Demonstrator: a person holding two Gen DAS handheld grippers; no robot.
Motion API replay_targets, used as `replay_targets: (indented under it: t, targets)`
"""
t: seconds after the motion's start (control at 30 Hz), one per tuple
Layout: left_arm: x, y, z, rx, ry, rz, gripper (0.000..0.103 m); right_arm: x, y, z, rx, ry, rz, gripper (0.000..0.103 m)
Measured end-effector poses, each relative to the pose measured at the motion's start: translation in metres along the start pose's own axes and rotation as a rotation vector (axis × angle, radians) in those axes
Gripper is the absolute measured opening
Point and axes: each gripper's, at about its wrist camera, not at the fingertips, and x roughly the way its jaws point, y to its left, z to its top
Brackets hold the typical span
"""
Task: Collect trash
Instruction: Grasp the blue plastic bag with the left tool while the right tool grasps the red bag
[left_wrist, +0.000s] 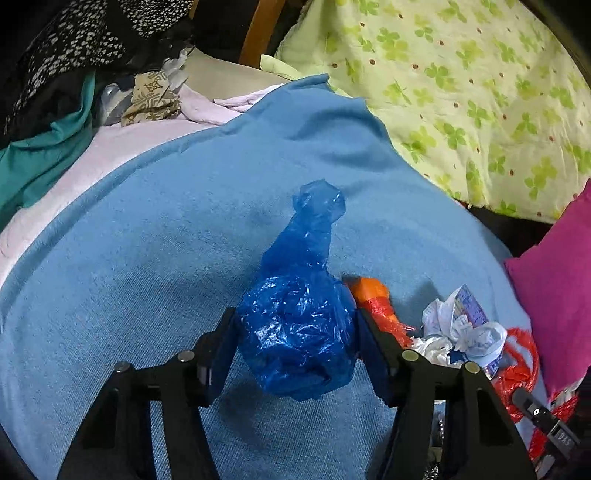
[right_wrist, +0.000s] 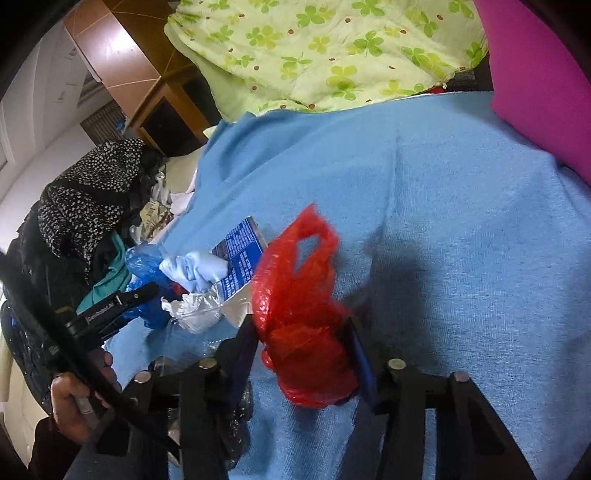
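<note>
Left gripper (left_wrist: 297, 354) is angled down, and both black fingers (left_wrist: 218, 354) press against the sides of a crumpled blue bag (left_wrist: 295, 332), so it's clamped on that. Right gripper (right_wrist: 303, 354) tilts down about the same, with its jaws squeezed onto a bunched red bag (right_wrist: 295, 314). In the right wrist view you can also see the person's left hand (right_wrist: 79, 402) off to the lower left, wrapped around the other tool's handle.
</note>
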Motion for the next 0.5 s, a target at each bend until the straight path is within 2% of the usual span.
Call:
replay_targets:
  t: [0.23,0.5]
  targets:
    - [-0.021,-0.001,-0.004,0.033,-0.056,-0.007,0.059,-0.029,0.0,-0.006,0.004,-0.058,0.002,0.041]
    - [-0.08,-0.015,-0.023,0.133,-0.183,-0.024,0.059,-0.079,0.004,-0.016,-0.023,-0.152,-0.021,0.04]
